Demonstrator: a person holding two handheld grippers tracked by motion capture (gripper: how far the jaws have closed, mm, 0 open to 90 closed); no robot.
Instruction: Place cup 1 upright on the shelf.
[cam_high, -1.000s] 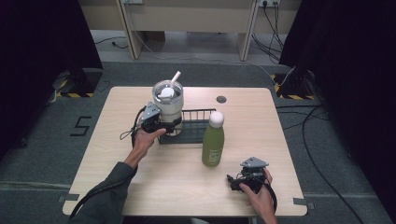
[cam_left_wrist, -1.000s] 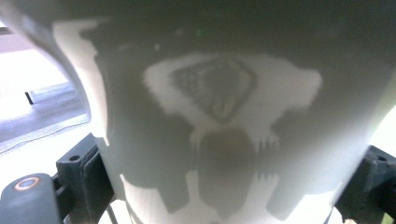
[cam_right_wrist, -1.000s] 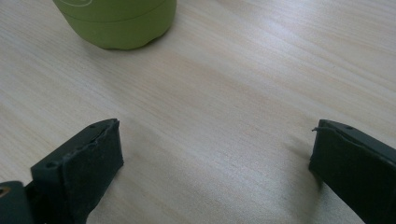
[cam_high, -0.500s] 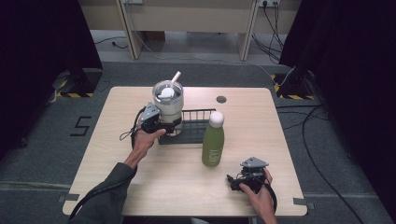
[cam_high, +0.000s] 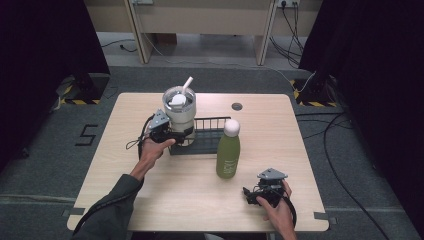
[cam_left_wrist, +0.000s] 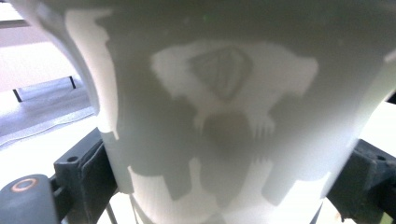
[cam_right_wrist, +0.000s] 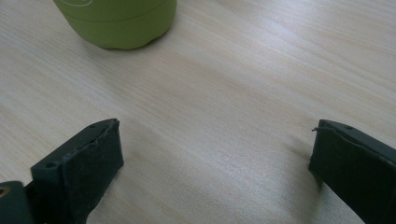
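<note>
tumbler position decides it: the tall white plastic tumbler with a straw (cam_high: 180, 112) stands upright in the black wire rack (cam_high: 207, 135), clamped by the left gripper (cam_high: 172, 134) (right gripper (cam_high: 252, 195) gapes idle).

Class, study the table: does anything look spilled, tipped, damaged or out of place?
Nothing stands out. The white tumbler stands upright in the black rack, gripped by the left tongs; the green bottle stands upright too.
</note>
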